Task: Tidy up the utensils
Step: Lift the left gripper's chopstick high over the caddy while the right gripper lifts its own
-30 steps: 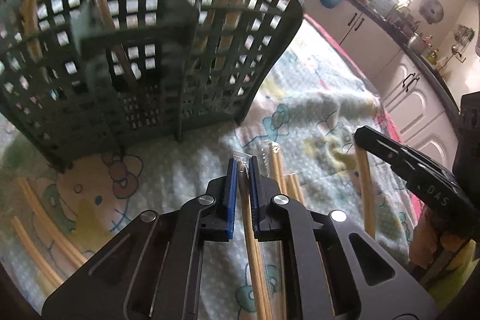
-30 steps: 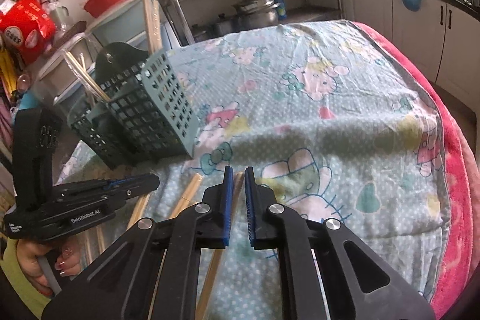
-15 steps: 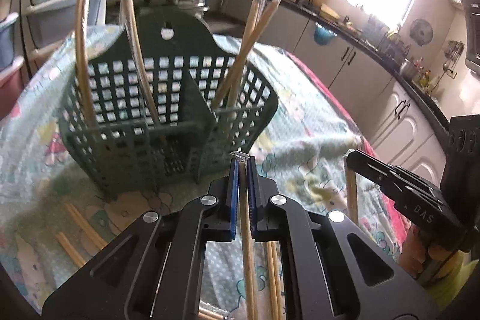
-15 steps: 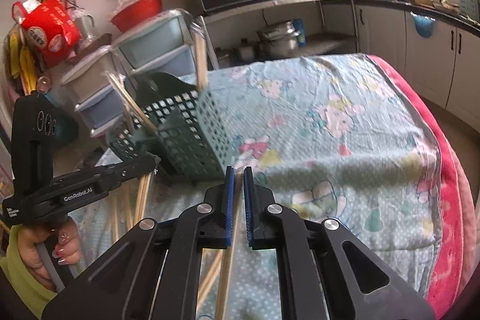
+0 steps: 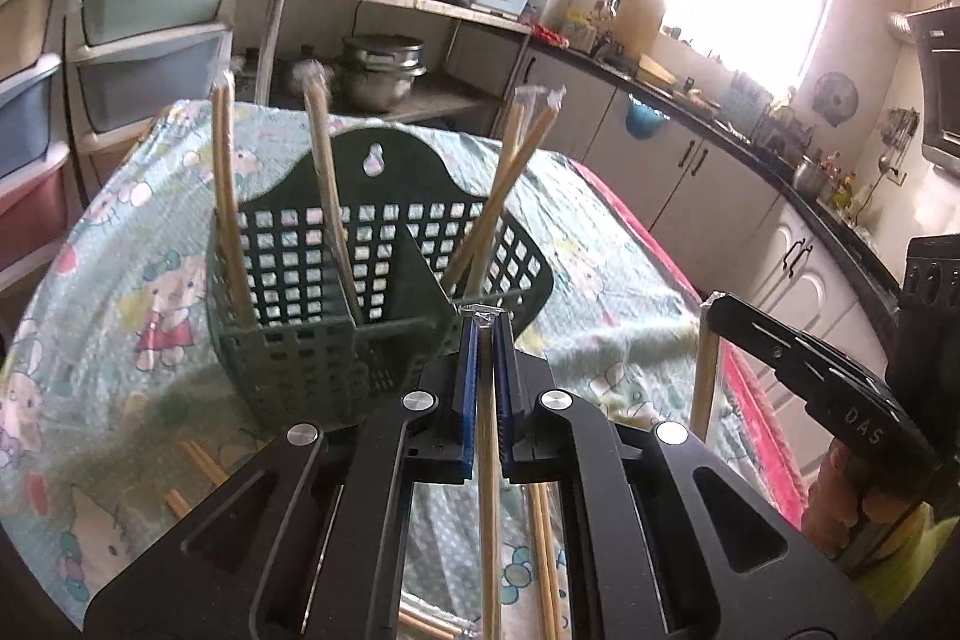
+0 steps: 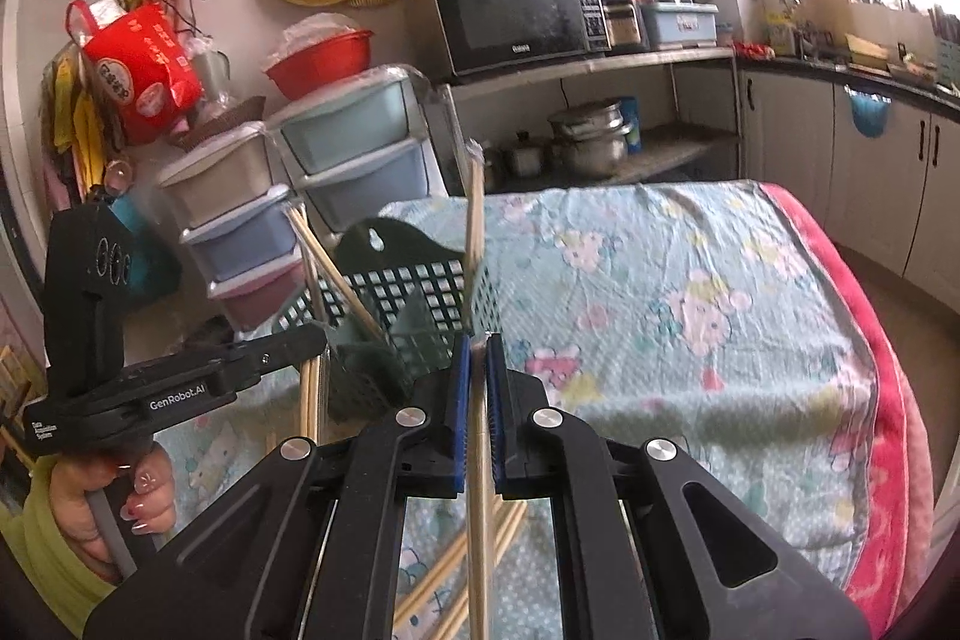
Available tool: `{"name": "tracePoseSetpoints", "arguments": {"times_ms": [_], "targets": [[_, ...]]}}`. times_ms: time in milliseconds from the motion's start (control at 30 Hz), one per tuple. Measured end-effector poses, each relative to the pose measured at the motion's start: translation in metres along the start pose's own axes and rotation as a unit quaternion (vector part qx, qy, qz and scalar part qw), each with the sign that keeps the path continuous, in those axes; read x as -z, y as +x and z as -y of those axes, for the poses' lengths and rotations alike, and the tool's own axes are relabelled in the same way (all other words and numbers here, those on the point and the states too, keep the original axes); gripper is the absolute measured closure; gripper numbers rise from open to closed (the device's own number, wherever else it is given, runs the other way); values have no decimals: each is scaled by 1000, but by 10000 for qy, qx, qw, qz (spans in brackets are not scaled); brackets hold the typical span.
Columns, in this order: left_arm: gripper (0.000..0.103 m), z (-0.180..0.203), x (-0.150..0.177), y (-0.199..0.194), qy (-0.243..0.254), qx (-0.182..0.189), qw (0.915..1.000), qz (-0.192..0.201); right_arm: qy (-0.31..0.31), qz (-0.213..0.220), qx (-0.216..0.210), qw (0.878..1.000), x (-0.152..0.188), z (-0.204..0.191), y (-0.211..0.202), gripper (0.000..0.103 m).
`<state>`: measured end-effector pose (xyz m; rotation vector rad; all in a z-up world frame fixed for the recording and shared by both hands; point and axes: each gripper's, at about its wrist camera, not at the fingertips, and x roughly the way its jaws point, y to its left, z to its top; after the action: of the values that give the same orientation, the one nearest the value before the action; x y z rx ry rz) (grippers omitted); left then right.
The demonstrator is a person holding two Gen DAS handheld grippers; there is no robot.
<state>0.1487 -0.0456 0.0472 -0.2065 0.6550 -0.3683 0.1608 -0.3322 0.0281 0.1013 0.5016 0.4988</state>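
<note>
A dark green lattice utensil basket (image 5: 384, 292) stands on the cartoon-print tablecloth (image 5: 606, 244), with several wrapped chopstick pairs upright in it; it also shows in the right wrist view (image 6: 432, 304). My left gripper (image 5: 485, 334) is shut on a wrapped chopstick pair (image 5: 489, 508), held just in front of the basket's right compartment. My right gripper (image 6: 474, 352) is shut on another chopstick pair (image 6: 477, 496), lifted to the basket's right. The right gripper shows in the left wrist view (image 5: 798, 364), the left gripper in the right wrist view (image 6: 180, 388).
Loose chopsticks lie on the cloth below the grippers (image 5: 546, 568) (image 6: 456, 568) and left of the basket (image 5: 192, 472). Stacked plastic drawers (image 6: 264, 220) stand behind the table. A microwave (image 6: 510, 16) sits on a shelf. The table's red edge (image 6: 876, 400) runs on the right.
Both grippers have risen off the cloth, each carrying its chopstick pair. The basket now sits lower and farther in both views, seen from above its rim.
</note>
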Motion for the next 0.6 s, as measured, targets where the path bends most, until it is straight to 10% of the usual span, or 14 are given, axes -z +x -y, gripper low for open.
{"name": "tracePoseSetpoints", "arguments": {"times_ms": [600], "targets": [[100, 13, -43, -35, 258, 54, 9968, 755, -434, 746, -219, 9960, -47, -36, -17, 97]]}}
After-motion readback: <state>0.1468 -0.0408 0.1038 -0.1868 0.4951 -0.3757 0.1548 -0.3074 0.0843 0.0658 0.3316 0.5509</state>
